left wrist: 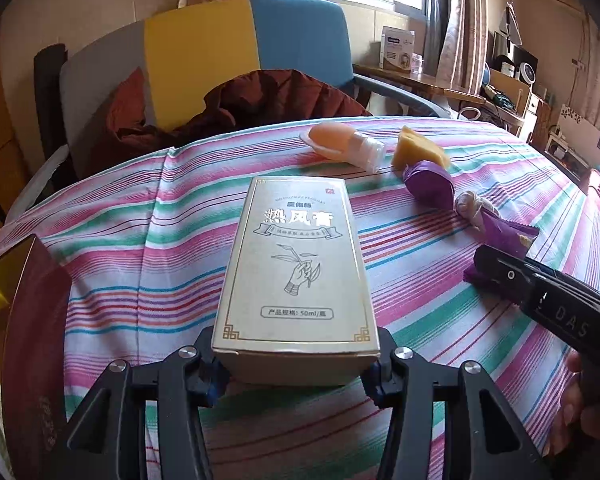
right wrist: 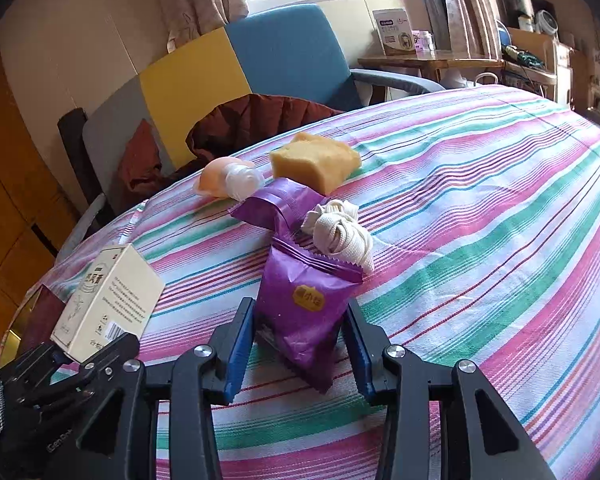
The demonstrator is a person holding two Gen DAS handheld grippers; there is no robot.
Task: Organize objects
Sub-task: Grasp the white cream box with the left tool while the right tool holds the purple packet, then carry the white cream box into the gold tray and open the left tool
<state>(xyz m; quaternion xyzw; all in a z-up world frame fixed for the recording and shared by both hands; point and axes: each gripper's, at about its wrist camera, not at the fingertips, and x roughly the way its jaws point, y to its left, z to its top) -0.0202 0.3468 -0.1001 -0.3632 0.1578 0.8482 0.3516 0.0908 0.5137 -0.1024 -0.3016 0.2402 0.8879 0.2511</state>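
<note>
Striped pink, green and white cloth (left wrist: 148, 240) covers the bench, with a sofa behind. Your left tongs (left wrist: 296, 364) are closed on the near end of the pale grey cardboard box (left wrist: 296, 264), and your right tongs (right wrist: 300, 340) pinch the purple foil snack packet (right wrist: 304, 304) lying on the cloth. Keep both grips firm and lift the box level, clear of the dark red box (left wrist: 36, 320) at left

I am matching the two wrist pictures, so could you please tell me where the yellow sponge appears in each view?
Left wrist: the sponge lies at upper right of centre, at the far end of the striped cloth, right of the orange bottle.
Right wrist: the sponge lies just above centre, again right of the bottle.
Shared landmark: the blue and yellow chair behind.
</note>
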